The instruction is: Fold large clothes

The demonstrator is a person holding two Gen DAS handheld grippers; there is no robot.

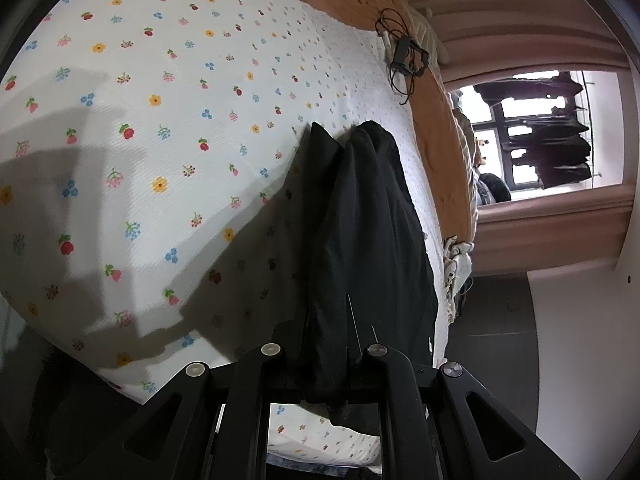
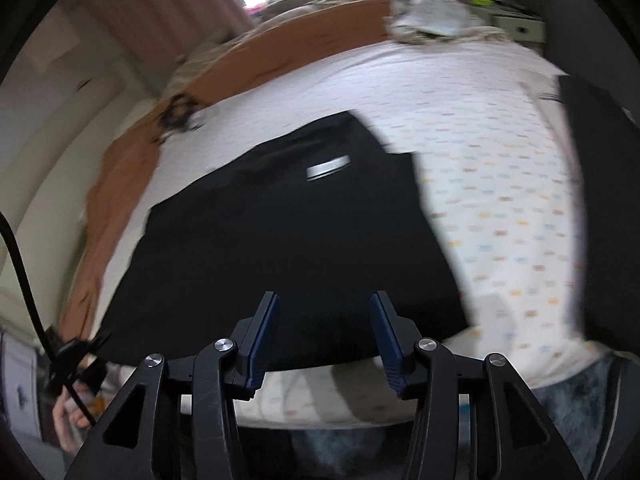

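The black garment (image 2: 288, 240) lies on the bed, spread over the flowered sheet (image 1: 140, 128), with what looks like a pale label (image 2: 328, 168) near its far end. From the right wrist view it reads as a broad, mostly flat dark shape whose near edge runs close to the edge of the mattress; that view is smeared by motion, so finer creases cannot be made out.

The left gripper (image 1: 324, 354) is clamped on a bunched fold of the cloth — the fabric runs up between its fingers and away from it in two long dark ridges across the sheet. Holding a gathered edge this way probably serves to lift one side so it can be carried over the rest.

The right gripper (image 2: 324, 328) stands with its jaws wide apart and nothing between the blue pads (image 2: 264, 340); it hovers just above the near hem, seemingly placed to take a second hold on that edge so both ends of the fold travel together.

An orange blanket (image 2: 132, 148) borders the sheet on the far side, and a tangle of black cable (image 1: 404, 60) sits on it — well apart from the garment, so no snag seems likely
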